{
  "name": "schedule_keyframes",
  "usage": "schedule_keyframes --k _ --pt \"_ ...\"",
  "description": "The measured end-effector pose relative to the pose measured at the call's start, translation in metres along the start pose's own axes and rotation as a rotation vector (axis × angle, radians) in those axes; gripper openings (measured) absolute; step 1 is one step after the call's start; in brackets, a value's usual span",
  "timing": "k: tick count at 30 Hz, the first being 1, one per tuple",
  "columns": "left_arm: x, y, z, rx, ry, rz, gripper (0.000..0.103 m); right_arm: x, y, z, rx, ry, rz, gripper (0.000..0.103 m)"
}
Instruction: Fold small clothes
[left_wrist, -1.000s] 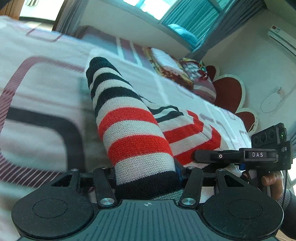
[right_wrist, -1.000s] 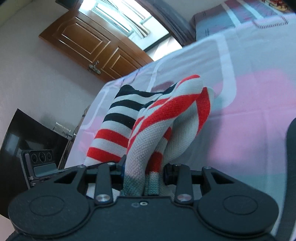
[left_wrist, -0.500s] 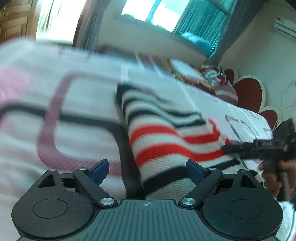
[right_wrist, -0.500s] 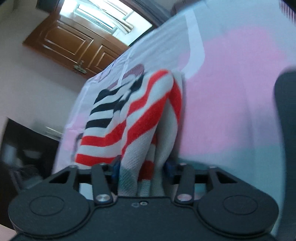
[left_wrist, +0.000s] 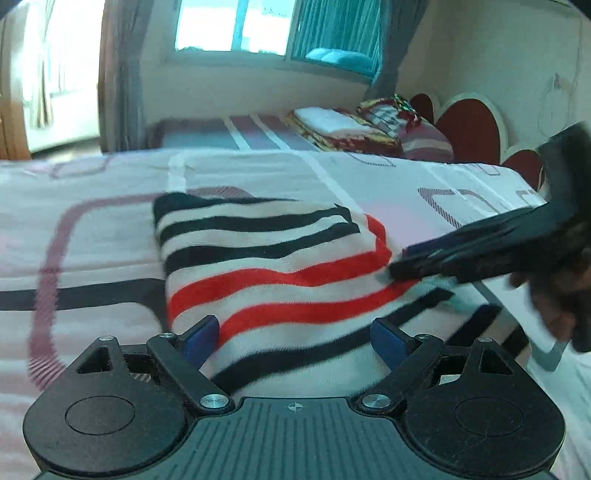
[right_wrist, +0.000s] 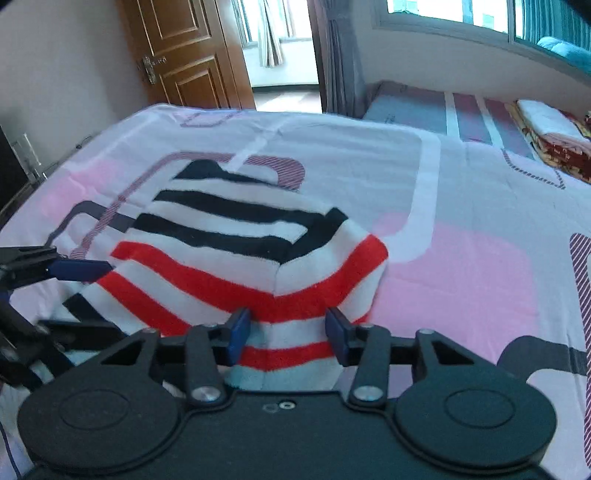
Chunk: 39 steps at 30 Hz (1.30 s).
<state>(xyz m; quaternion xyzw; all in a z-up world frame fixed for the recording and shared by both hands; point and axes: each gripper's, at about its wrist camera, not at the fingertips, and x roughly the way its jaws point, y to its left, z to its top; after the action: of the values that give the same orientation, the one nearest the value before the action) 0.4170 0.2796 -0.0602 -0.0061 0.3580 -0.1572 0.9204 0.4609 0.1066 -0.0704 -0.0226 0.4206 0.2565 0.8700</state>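
Note:
A knitted sweater (left_wrist: 277, 258) with red, black and white stripes lies folded on the pink patterned bedsheet (left_wrist: 92, 240). My left gripper (left_wrist: 295, 336) stands wide open over its near edge, the blue pads clear of the cloth. In the right wrist view the sweater (right_wrist: 240, 258) lies under my right gripper (right_wrist: 288, 328). Its jaws are closing with the knit's near edge between them, and the pads do not visibly press on it. The right gripper's fingers (left_wrist: 443, 258) reach in at the sweater's right side. A left gripper finger (right_wrist: 79, 269) shows at its left side.
Folded blankets and pillows (left_wrist: 351, 129) are stacked at the far end by the red heart-shaped headboard (left_wrist: 472, 129). A person's hand (left_wrist: 554, 295) holds the right gripper. A wooden door (right_wrist: 184, 55) stands open beyond the bed's far left corner.
Both grippers were shut on the raised sweater a second ago. They have let go and rolled level, and the sweater now lies flat on the sheet.

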Motion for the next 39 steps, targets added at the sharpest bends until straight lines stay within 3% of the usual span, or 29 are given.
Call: schedule_keyframes --k 4,7,10,12,14,15,19,21,24,26,31,36,39 --pt "-0.034 -0.006 -0.019 -0.073 -0.068 0.006 0.088 -0.058 0.011 -0.020 -0.036 -0.095 0.068 0.046" --pt "-0.046 -0.012 -0.037 -0.093 -0.066 0.019 0.088 -0.072 0.021 -0.040 -0.099 -0.079 0.117 0.043" --pt "-0.036 -0.016 -0.056 -0.104 -0.002 0.063 0.088 -0.062 0.027 -0.059 -0.184 -0.024 0.017 0.043" --pt "-0.019 -0.020 -0.064 -0.070 0.045 0.116 0.088 -0.043 0.018 -0.063 -0.120 0.028 0.004 0.044" --pt "-0.022 -0.019 -0.069 -0.115 0.037 0.121 0.088 -0.037 0.004 -0.068 -0.011 0.012 0.031 0.054" --pt "-0.028 -0.022 -0.069 -0.123 0.026 0.139 0.088 -0.038 0.001 -0.069 0.013 0.006 0.038 0.054" --pt "-0.063 -0.045 -0.073 -0.111 -0.030 0.198 0.090 -0.069 -0.006 -0.076 0.105 -0.031 0.051 0.058" --pt "-0.082 -0.065 -0.078 -0.116 -0.059 0.266 0.103 -0.094 -0.006 -0.088 0.118 -0.052 0.047 0.067" --pt "-0.121 -0.096 -0.085 -0.109 -0.124 0.344 0.103 -0.130 0.000 -0.105 0.152 -0.069 0.047 0.082" --pt "-0.146 -0.109 -0.089 -0.139 -0.156 0.358 0.103 -0.160 0.008 -0.119 0.149 -0.106 0.036 0.103" --pt "-0.211 -0.155 -0.107 -0.168 -0.186 0.380 0.103 -0.225 0.034 -0.151 0.112 -0.177 -0.062 0.102" --pt "-0.263 -0.199 -0.124 -0.105 -0.198 0.447 0.103 -0.273 0.063 -0.180 0.068 -0.207 -0.137 0.102" --pt "-0.292 -0.211 -0.134 -0.140 -0.222 0.420 0.103 -0.301 0.079 -0.196 0.039 -0.252 -0.148 0.102"
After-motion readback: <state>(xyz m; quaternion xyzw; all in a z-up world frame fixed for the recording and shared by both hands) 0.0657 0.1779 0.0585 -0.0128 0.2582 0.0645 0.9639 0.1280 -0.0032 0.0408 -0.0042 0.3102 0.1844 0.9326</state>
